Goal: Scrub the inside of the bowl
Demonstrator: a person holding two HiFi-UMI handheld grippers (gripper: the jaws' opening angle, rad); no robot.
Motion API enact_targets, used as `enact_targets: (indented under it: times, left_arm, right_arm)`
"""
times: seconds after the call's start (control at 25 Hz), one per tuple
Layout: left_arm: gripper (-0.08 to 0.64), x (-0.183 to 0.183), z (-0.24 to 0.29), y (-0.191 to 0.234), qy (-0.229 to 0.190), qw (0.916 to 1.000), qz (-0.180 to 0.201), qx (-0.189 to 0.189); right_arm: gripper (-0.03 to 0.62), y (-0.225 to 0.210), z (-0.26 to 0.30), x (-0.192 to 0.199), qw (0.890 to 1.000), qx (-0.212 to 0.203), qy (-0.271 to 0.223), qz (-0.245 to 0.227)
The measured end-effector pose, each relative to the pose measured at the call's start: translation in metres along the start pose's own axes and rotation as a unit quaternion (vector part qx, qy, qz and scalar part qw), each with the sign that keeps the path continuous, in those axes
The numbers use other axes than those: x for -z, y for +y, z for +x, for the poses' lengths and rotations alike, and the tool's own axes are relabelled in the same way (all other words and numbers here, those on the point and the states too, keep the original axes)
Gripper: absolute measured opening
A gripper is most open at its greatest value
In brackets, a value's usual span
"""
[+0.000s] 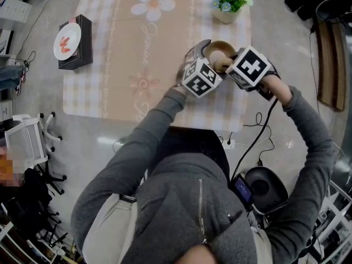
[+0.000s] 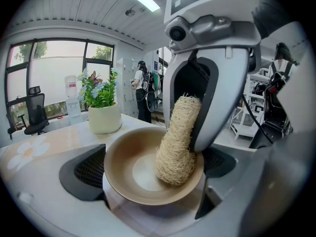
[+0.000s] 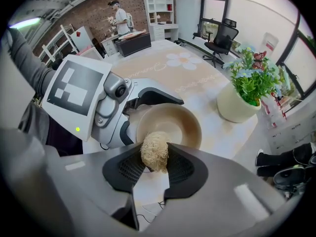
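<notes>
The left hand-held gripper (image 2: 153, 177) is clenched on the beige round bowl (image 2: 126, 167): the bowl sits between its two black pads, and each pad touches the rim on one side. The bowl is tilted, with its opening turned towards the right hand-held gripper (image 3: 155, 163). In the head view the bowl is over the right part of the desk (image 1: 110, 92), close to the right edge. Whether it touches the desk I cannot tell.

The right hand-held gripper is closed on a pale yellow fibrous loofah scrubber (image 3: 154, 151), which is pinched between its jaws. The free end of the scrubber is inside the bowl and presses on the inner wall at the right side, next to the flat bottom.

The desk carries a beige checked cloth with a white flower print (image 1: 154, 3). A cream pot with green leaves and small blue flowers (image 1: 228, 4) stands at the far right corner, near the bowl but apart from it. A black box with a white plate on top (image 1: 74, 43) stands at the left edge, well apart from both grippers.
</notes>
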State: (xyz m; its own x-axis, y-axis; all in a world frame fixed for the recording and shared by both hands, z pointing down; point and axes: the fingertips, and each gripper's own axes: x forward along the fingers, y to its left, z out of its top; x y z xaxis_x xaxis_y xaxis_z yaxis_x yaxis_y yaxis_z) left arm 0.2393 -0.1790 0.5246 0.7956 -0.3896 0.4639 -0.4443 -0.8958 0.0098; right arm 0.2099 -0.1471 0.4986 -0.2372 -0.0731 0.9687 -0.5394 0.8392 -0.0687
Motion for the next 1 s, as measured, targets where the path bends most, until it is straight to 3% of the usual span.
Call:
enact_targets:
  times: [0.44,1.0]
  left_arm:
    - [0.583,0.000,-0.001,0.000,0.000,1.0000,-0.001,0.000]
    - [0.583,0.001,0.000,-0.001,0.001,1.0000,-0.001,0.000]
  right_arm:
    - [0.106,0.004,0.002,-0.004,0.997,-0.063,0.026,0.024]
    - [0.104,0.006,0.005,-0.018,0.994,-0.102,0.037,0.010]
